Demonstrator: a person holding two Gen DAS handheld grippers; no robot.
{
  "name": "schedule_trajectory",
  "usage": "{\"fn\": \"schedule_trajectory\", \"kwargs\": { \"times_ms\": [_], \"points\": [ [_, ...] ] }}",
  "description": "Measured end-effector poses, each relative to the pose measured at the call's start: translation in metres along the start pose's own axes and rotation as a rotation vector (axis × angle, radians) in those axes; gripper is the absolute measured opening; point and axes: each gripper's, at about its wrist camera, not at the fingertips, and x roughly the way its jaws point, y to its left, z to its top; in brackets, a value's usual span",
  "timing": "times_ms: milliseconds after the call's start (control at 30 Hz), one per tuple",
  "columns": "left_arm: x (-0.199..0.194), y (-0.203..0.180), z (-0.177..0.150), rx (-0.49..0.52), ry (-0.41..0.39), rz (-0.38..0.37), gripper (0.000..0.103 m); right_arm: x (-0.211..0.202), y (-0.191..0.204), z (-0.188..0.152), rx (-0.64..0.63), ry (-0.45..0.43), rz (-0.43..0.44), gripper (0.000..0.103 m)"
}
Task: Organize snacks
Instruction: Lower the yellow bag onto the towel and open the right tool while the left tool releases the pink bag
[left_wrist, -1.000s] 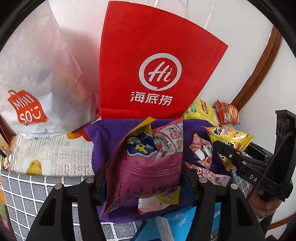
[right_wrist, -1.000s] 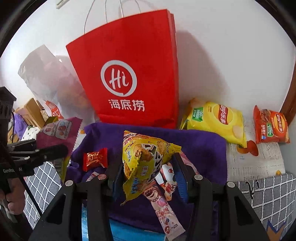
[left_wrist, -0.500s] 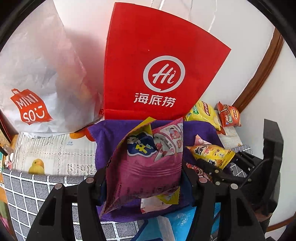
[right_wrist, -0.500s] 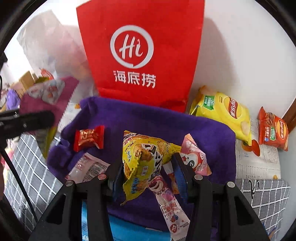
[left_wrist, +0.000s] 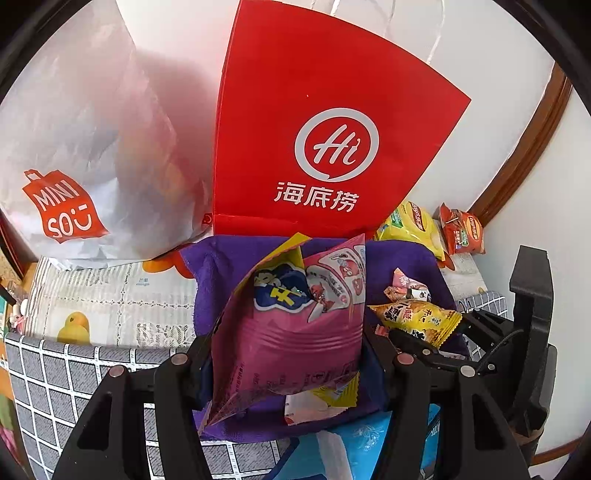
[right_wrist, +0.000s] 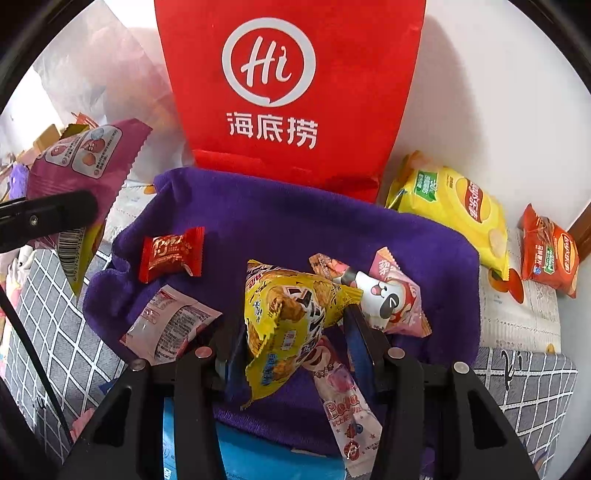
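From my left wrist camera, my left gripper (left_wrist: 288, 354) is clenched on a pink snack pouch (left_wrist: 295, 325), held upright above the purple towel (left_wrist: 210, 280); its blue label is too warped to read. Behind stands a red bag (left_wrist: 325, 129) with a white "Hi" logo and "海底捞" beneath. To its left leans a white plastic bag (left_wrist: 92, 147) printed "MINISO" in orange. To the right, my right gripper (left_wrist: 417, 343) pinches a yellow packet (left_wrist: 417, 317) with Chinese writing.

From my right wrist camera, my right gripper (right_wrist: 295, 332) grasps that yellow packet (right_wrist: 291, 314) just over the purple towel (right_wrist: 277, 221). On the towel lie a small red candy (right_wrist: 171, 254), a white-and-pink sachet (right_wrist: 170, 325), a pink cartoon packet (right_wrist: 391, 295) and a long pink stick labelled "Lola" (right_wrist: 343, 402). Beside the towel, against the wall, rest a yellow Lay's chip bag (right_wrist: 458, 210) and an orange Lay's chip bag (right_wrist: 550, 254). The red "Hi 海底捞" bag (right_wrist: 288, 81) stands behind.
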Motion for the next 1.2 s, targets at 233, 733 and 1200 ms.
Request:
{"fn": "schedule_trajectory", "kwargs": {
  "times_ms": [233, 733, 1200],
  "points": [
    [0.002, -0.001, -0.001, 0.006, 0.007, -0.001, 0.06, 0.002, 0.002, -0.001, -0.011, 0.013, -0.003, 0.049],
    [0.01, -0.003, -0.005, 0.016, 0.04, 0.002, 0.06, 0.006, 0.009, -0.001, -0.04, 0.052, 0.014, 0.051],
    [0.027, -0.005, -0.009, 0.012, 0.096, 0.001, 0.06, -0.047, 0.001, 0.006, -0.016, -0.088, 0.007, 0.062]
  ]
}}
